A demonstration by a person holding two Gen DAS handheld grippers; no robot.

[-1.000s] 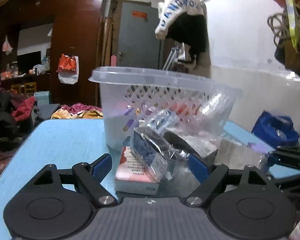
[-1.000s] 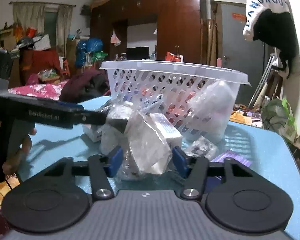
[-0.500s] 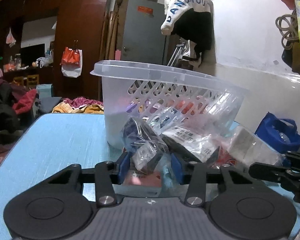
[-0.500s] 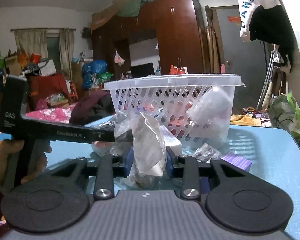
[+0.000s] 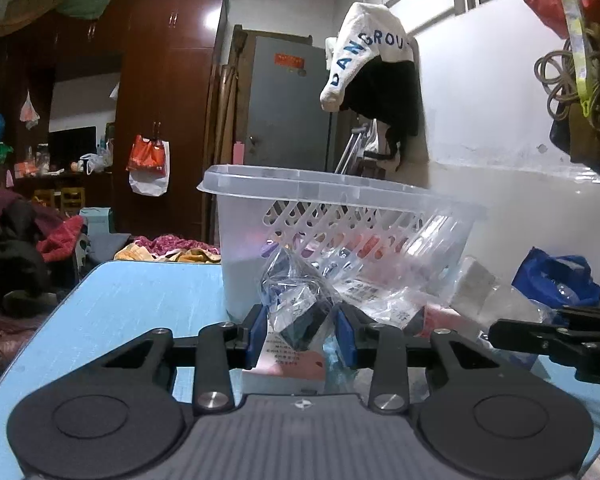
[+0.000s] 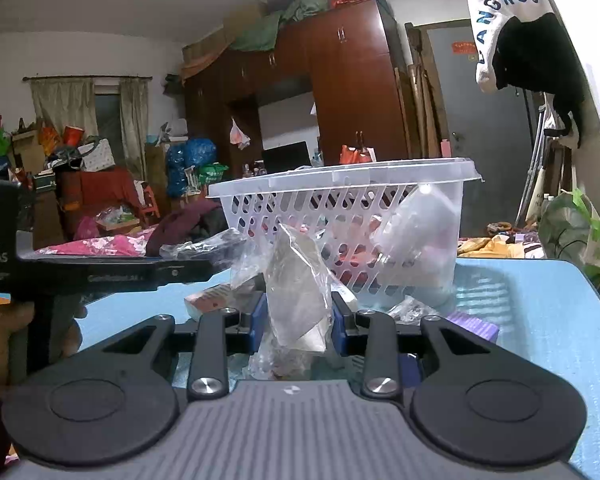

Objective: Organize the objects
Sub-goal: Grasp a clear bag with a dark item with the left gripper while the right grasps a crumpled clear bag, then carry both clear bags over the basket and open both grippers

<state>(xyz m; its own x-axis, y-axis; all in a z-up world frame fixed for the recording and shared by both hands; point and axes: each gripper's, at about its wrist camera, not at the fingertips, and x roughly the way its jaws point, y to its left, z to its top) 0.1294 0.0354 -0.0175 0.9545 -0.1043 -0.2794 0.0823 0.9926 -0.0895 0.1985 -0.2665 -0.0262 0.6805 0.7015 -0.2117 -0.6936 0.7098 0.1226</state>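
A clear slotted basket [image 5: 320,188] with several packets inside stands on the blue table [image 5: 132,312]. My left gripper [image 5: 302,334] is in front of it. Its jaws are closing and the blue pads press a dark packet in clear wrap [image 5: 300,304], above a pink-and-white box [image 5: 296,364]. In the right wrist view my right gripper [image 6: 296,320] is shut on a crinkled clear bag with a pale item [image 6: 296,296], just before the basket [image 6: 340,180]. The left tool's black body [image 6: 100,274] reaches in from the left, a hand on its grip.
A purple box [image 6: 474,324] and a small clear packet [image 6: 410,308] lie on the table [image 6: 540,320] right of my right gripper. More wrapped packets [image 5: 380,292] are piled against the basket's front. A dark wardrobe and cluttered room lie beyond; a blue bag [image 5: 556,280] sits by the wall.
Both grippers went from open to closed: the left drew in around the dark packet, the right onto the clear bag. Both views tilted upward a little.
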